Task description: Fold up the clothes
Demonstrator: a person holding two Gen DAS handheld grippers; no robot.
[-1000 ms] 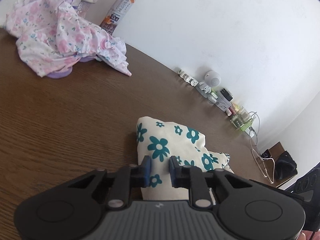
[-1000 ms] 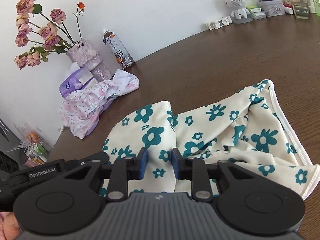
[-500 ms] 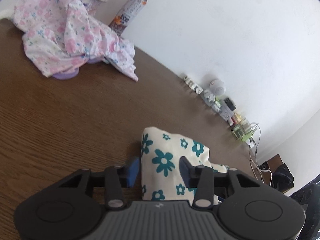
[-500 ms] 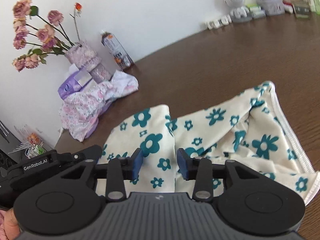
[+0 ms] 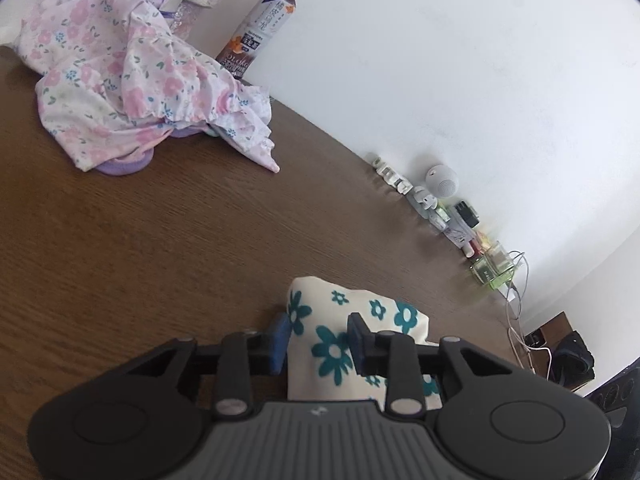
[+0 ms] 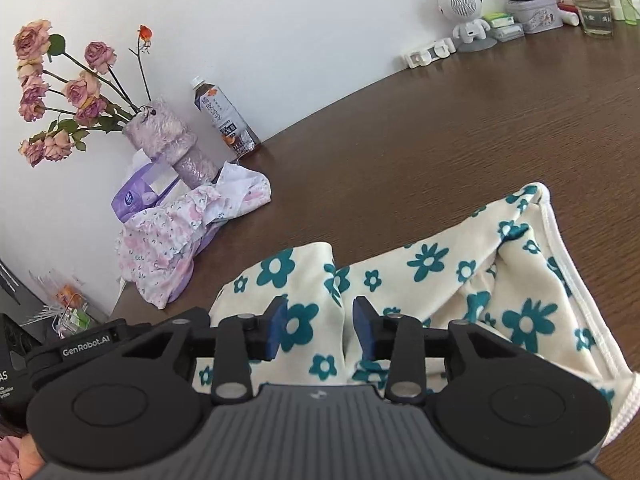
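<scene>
A cream garment with teal flowers (image 6: 460, 280) lies partly folded on the brown table (image 6: 440, 140), its white-trimmed edge at the right. My right gripper (image 6: 318, 330) stands open above its near left part, fingers apart over a fold. In the left wrist view the same garment (image 5: 352, 320) shows as a raised corner, and my left gripper (image 5: 318, 342) is open with the cloth loose between its blue pads. A crumpled pink floral garment (image 5: 132, 92) sits at the far left, also visible as the pink garment (image 6: 180, 232) in the right wrist view.
A drink bottle (image 5: 260, 28), a purple tissue pack (image 6: 140, 196) and a vase of dried roses (image 6: 168, 140) stand by the wall. A round white speaker figure (image 6: 464, 12), a glass (image 6: 592, 4), tins and small items line the wall at the right. Bare wood lies between the two garments.
Both grippers have gone from shut on the teal-flowered garment to open, letting the cloth go. Both have pulled back a little, and the left view has swung left.
</scene>
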